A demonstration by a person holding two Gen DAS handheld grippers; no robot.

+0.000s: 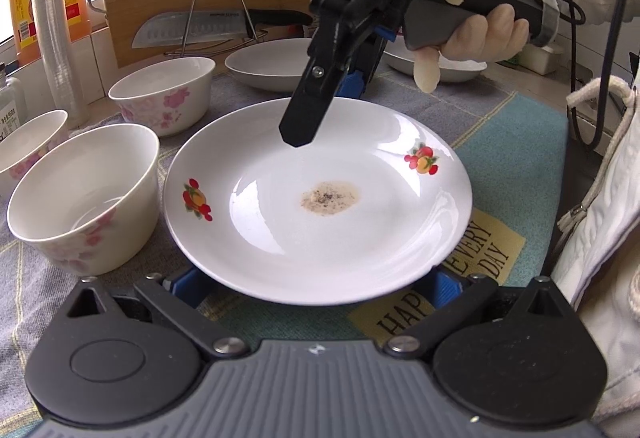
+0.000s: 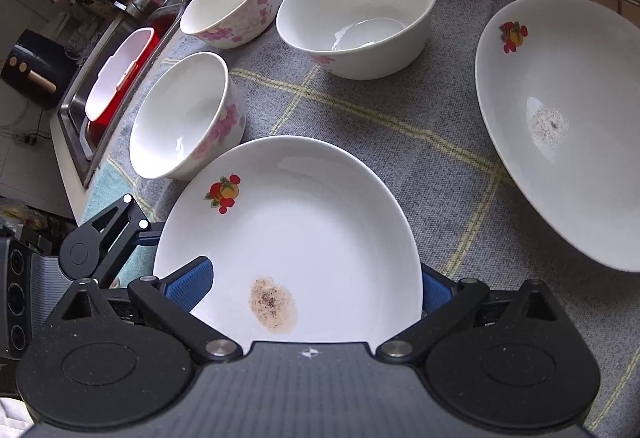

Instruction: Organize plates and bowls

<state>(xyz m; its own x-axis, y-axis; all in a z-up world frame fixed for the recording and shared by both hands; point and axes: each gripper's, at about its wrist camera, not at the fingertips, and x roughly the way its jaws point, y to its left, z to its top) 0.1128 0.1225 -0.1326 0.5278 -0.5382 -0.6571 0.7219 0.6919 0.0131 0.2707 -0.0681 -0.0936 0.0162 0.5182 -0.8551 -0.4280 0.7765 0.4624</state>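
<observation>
Both tools gripped one fruit-print plate over the grey mat on the table.

Left tool held the rim at 6 o'clock, blue pads under the edge; right tool clamped the rim at 12, one black finger above, w/ a gloved hand on its handle. Brown speckled stain sat mid-plate. Three pink-flower bowls stood at 9–10 o'clock, near but apart. Second stained plate lay at 2 o'clock in the right wrist view. Knife on rack at 11.
</observation>
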